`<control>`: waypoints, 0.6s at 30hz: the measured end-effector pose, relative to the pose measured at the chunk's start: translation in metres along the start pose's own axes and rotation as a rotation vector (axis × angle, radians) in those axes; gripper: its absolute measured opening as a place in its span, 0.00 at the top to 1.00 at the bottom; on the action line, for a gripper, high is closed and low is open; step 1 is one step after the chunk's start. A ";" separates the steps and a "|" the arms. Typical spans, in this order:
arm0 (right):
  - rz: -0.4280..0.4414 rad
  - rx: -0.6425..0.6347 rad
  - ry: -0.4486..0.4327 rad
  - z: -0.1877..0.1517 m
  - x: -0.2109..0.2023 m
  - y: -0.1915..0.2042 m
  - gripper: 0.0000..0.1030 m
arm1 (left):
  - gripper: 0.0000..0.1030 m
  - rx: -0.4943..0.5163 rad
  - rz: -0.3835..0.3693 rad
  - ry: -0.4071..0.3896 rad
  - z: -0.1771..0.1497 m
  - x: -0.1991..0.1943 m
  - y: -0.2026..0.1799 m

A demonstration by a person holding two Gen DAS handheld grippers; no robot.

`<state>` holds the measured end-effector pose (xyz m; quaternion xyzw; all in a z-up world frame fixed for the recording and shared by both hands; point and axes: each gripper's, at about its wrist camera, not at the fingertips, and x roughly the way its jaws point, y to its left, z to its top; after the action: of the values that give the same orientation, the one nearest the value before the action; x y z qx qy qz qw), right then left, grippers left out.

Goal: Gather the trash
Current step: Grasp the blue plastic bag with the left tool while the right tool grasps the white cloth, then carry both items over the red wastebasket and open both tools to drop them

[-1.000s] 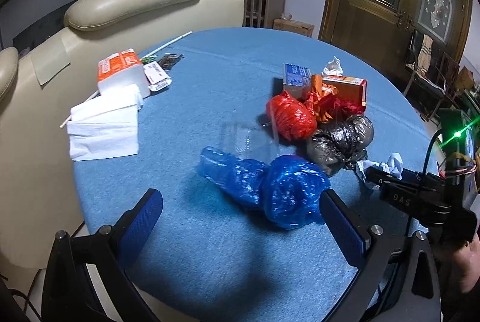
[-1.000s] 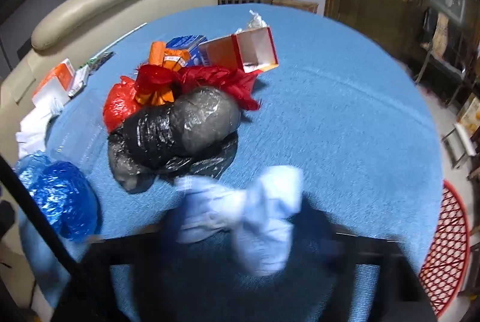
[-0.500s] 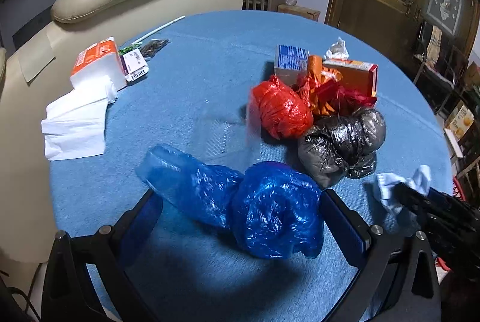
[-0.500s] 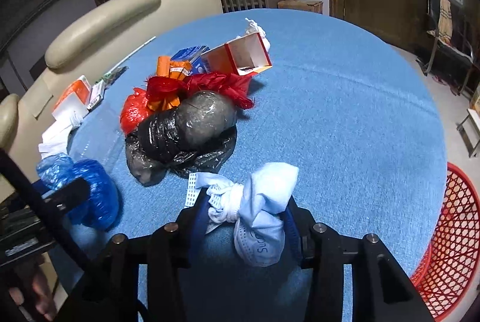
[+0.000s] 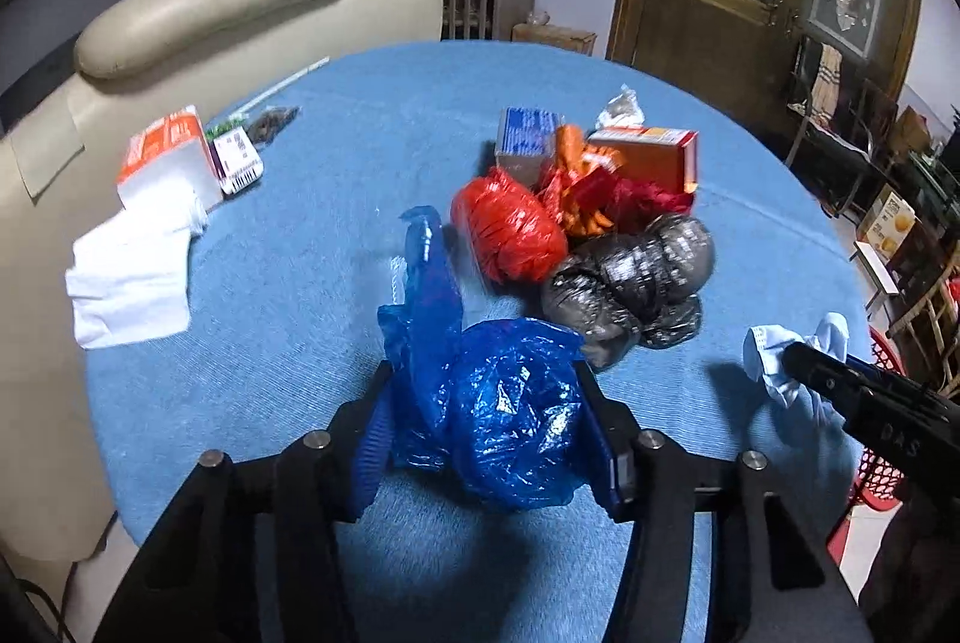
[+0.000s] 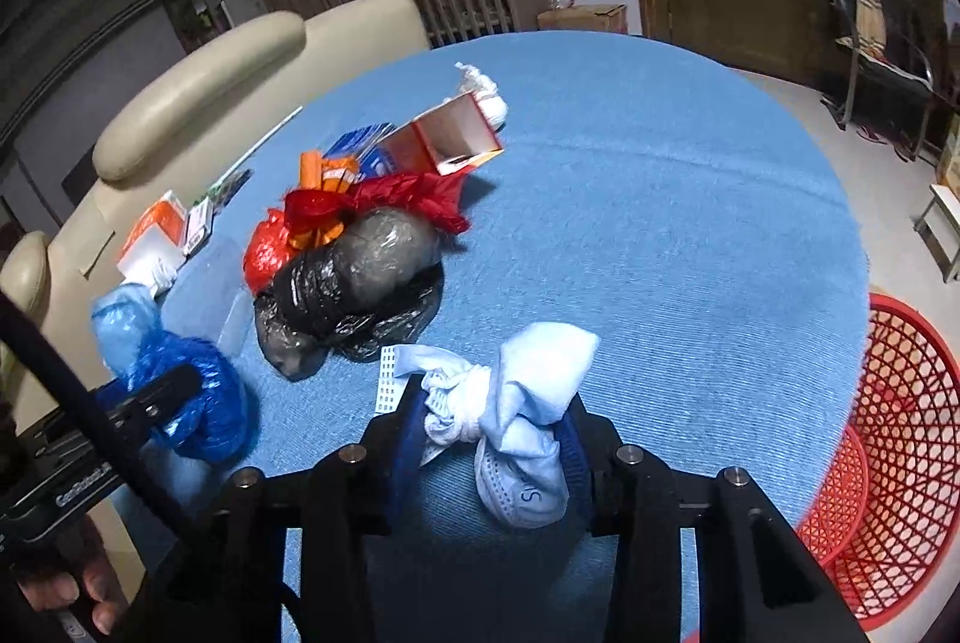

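My left gripper (image 5: 486, 415) is shut on a crumpled blue plastic bag (image 5: 504, 403) at the near edge of the round blue table (image 5: 336, 199); the bag also shows in the right wrist view (image 6: 192, 397). My right gripper (image 6: 489, 433) is shut on a knotted pale blue and white cloth bundle (image 6: 516, 403), held just above the table; the bundle shows in the left wrist view (image 5: 786, 361). More trash lies mid-table: a black bag (image 5: 630, 277), a red bag (image 5: 510, 229), orange wrappers (image 5: 576, 199) and an open orange box (image 5: 654, 157).
A red mesh basket (image 6: 888, 439) stands on the floor right of the table. White tissues (image 5: 132, 271), an orange-white pack (image 5: 168, 157) and a small card (image 5: 237, 157) lie at the table's left. A cream sofa (image 5: 198, 13) runs behind the table.
My left gripper moved forward and closed on the blue bag, whose loose end now stands up. My right gripper, holding the cloth bundle, has lifted and drawn back a little.
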<state>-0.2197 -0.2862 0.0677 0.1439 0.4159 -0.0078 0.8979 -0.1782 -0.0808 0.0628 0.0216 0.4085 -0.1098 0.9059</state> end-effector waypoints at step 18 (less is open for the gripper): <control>-0.009 0.126 -0.112 -0.003 -0.051 -0.043 0.58 | 0.47 0.092 -0.078 -0.158 0.024 -0.053 -0.044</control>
<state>-0.2611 -0.3319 0.0934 0.1976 0.3641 -0.0461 0.9090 -0.2043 -0.1170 0.1202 0.0383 0.3307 -0.1652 0.9284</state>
